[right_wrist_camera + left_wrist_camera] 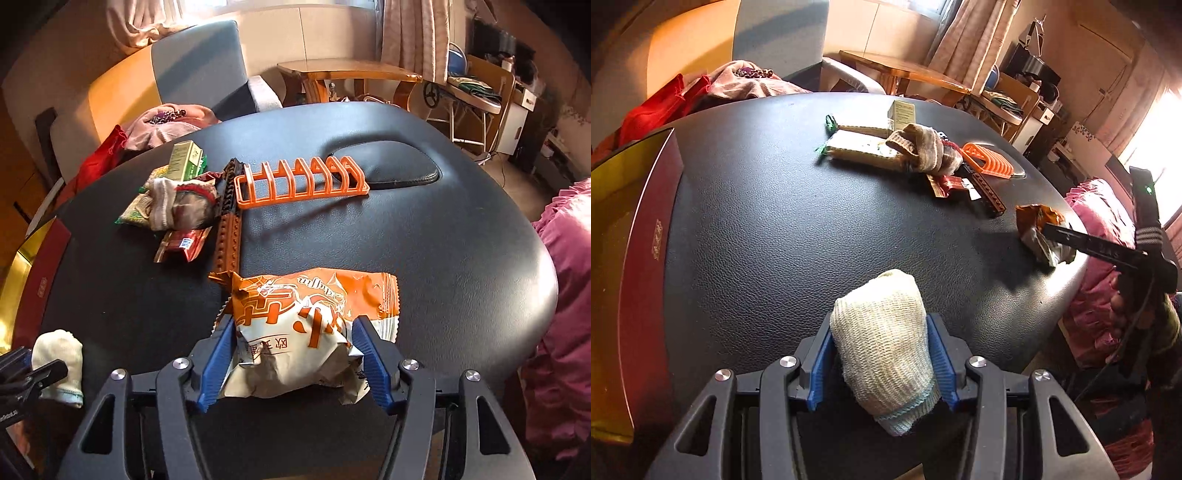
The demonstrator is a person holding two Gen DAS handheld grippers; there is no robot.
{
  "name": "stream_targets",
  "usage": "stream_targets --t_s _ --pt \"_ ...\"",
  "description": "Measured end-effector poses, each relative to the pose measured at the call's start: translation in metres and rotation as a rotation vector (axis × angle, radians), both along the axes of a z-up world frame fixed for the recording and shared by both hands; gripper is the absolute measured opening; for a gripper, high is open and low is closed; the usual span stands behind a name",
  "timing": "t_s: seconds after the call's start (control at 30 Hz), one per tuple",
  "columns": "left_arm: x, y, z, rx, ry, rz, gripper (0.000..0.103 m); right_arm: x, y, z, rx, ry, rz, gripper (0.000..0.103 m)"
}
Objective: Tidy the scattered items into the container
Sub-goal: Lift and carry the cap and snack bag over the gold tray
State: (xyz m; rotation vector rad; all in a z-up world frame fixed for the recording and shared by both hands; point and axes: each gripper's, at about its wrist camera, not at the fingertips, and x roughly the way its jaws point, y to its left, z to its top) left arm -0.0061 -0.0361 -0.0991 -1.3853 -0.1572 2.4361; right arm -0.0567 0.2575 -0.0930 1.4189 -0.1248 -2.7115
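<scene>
My left gripper (881, 325) is shut on a cream knitted sock (886, 343), held over the black padded table (775, 240). Left of it stands the container, a dark red box with a gold inside (646, 258), open at the top. My right gripper (293, 325) is shut on an orange-and-white snack packet (295, 317) near the table's right edge; the blue pads dent its sides. In the right wrist view the left gripper (29, 373) and the sock (61, 354) show at the lower left, close to the box (40, 288).
Scattered further back lie an orange slotted rack (301, 181), a brown toothed strip (229, 229), a red sachet (183, 245), a bundled brown sock (923, 147), biscuit packs (864, 149) and a small green carton (184, 158). A pink cloth (561, 295) lies off the right edge.
</scene>
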Motion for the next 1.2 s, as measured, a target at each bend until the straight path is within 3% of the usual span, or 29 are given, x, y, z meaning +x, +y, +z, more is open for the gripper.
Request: stream_targets --t_s 0.1,0.17,0.3,0.47,0.63,0.7,0.73,0.9,1.03,1.2 --pt "0.0 0.001 0.001 -0.002 -0.001 -0.002 0.049 0.006 0.0 0.002 -0.003 0.021 -0.004 0.073" --pt "-0.001 0.002 0.002 -0.003 0.0 -0.005 0.049 0.008 0.003 0.005 -0.016 0.041 -0.005 0.097" --pt "-0.007 0.002 0.003 0.049 -0.013 -0.007 0.051 0.009 0.005 0.011 -0.006 0.089 0.009 0.103" --pt "-0.016 0.004 0.001 0.051 -0.037 0.003 0.053 -0.005 0.005 -0.003 0.006 0.047 0.014 0.103" --pt "-0.017 0.009 0.0 0.042 -0.034 -0.002 0.053 -0.008 0.008 -0.01 -0.019 0.037 -0.004 0.095" --pt "-0.015 0.009 0.0 0.046 -0.034 0.002 0.053 -0.006 0.005 -0.009 -0.022 0.041 0.014 0.085" --pt "-0.015 0.009 -0.001 0.049 -0.034 0.005 0.053 -0.005 0.003 -0.008 -0.023 0.043 0.023 0.076" --pt "-0.009 0.013 0.0 0.032 -0.021 0.006 0.048 -0.001 -0.011 -0.006 0.053 0.036 0.029 0.072" --pt "-0.002 0.015 0.005 -0.004 0.012 -0.001 0.046 0.001 -0.014 -0.004 0.056 0.013 -0.003 0.07" --pt "0.004 0.006 0.011 -0.004 0.04 0.017 0.045 0.012 -0.02 0.001 0.077 0.04 -0.045 0.059"
